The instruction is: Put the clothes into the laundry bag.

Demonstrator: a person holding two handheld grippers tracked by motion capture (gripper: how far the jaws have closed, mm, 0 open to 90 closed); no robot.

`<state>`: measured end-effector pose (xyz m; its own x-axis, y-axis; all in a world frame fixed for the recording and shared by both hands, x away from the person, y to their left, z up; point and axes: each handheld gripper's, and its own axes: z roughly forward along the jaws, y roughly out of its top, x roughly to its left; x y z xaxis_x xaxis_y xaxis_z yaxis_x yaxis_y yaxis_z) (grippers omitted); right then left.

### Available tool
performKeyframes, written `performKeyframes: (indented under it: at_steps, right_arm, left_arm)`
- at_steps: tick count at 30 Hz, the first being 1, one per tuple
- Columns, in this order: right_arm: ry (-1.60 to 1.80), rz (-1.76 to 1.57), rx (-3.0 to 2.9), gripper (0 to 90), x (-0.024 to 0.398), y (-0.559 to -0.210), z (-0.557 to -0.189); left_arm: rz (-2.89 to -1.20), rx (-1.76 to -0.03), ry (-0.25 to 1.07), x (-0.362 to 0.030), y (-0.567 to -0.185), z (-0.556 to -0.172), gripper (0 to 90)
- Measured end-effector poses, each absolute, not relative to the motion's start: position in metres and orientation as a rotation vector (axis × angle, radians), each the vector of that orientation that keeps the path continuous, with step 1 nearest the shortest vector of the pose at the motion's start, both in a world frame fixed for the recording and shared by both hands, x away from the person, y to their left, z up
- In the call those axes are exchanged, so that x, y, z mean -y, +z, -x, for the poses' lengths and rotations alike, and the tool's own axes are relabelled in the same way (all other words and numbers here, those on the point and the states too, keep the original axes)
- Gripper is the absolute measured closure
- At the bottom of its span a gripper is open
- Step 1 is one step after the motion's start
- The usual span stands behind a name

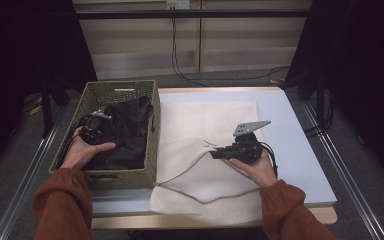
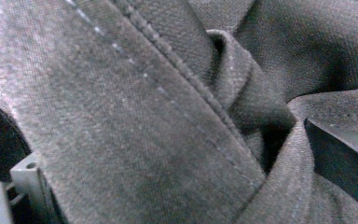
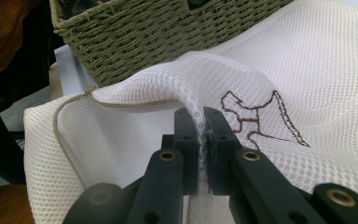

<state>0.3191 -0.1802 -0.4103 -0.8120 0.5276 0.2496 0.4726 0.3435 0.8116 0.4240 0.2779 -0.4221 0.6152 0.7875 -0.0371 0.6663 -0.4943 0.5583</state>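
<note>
Jaws of the left gripper (image 1: 96, 131) are down in the woven basket (image 1: 152, 145) at the left of the desk (image 1: 300, 150), buried among the black garment (image 1: 127, 135) heaped inside it. Seen from above, the person's left hand (image 1: 82, 150) wraps the gripper body at the basket's left wall, and the tips are lost in the dark folds. In the left gripper view the cloth lies right against the camera: a broad stitched band of grey-black fabric runs across from upper left to lower right, with more folds bunched behind it, and a dark edge of one jaw shows at the lower right with fabric lapping over it. Whether those jaws press on the cloth or stand apart I cannot tell.

To the right of the basket, a white mesh laundry bag (image 1: 200, 150) lies spread flat on the desk, its near edge hanging slightly over the front. Its beige-trimmed opening (image 3: 65, 116) faces the basket, just beside the basket's wall.

Farther right, the right gripper (image 1: 219, 153) is held level in the right hand (image 1: 257, 167), pointing left toward the basket. Its jaws are closed nearly together, pinching a fold of the bag's upper mesh layer and lifting it into a ridge above the rest of the bag. A brown embroidered outline (image 3: 261, 116) sits on the mesh just right of the pinched fold.
</note>
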Motion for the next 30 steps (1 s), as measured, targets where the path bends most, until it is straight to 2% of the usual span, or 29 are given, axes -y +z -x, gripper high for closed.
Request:
performKeyframes:
  at_steps: [2, 6, 11, 13, 14, 16, 23, 28, 30]
  right_arm:
    - [1.497, -0.943, -2.530, 85.8, 0.180, -0.411, -0.319]
    - [1.497, -0.941, -2.528, 85.6, 0.180, -0.411, -0.319]
    - [1.497, -0.942, -2.523, 85.5, 0.180, -0.410, -0.319]
    - [1.486, -0.942, -2.524, 85.5, 0.180, -0.409, -0.318]
    - [1.483, -0.940, -2.523, 85.4, 0.179, -0.409, -0.318]
    - [1.477, -0.934, -2.528, 85.4, 0.178, -0.410, -0.318]
    - [1.470, -0.932, -2.534, 85.5, 0.177, -0.412, -0.318]
    - [1.463, -0.935, -2.538, 85.6, 0.176, -0.412, -0.318]
    - [1.461, -0.931, -2.538, 85.5, 0.176, -0.412, -0.318]
  left_arm:
    - [-2.308, -1.135, 0.247, -0.278, -0.422, -0.425, 0.3]
    - [-2.322, -1.002, 0.125, -0.274, -0.420, -0.423, 1.5]
    - [-2.347, -0.989, 0.187, -0.265, -0.425, -0.422, 0.0]
    - [-2.390, -0.988, 0.216, -0.262, -0.428, -0.423, 0.0]
    - [-2.409, -1.044, 0.243, -0.259, -0.431, -0.424, 0.1]
    - [-2.464, -1.005, 0.266, -0.257, -0.435, -0.426, 0.3]
    - [-2.400, -1.049, 0.187, -0.260, -0.445, -0.431, 0.0]
    - [-2.418, -1.044, 0.106, -0.259, -0.446, -0.433, 0.0]
    - [-2.465, -1.033, 0.117, -0.258, -0.445, -0.433, 1.9]
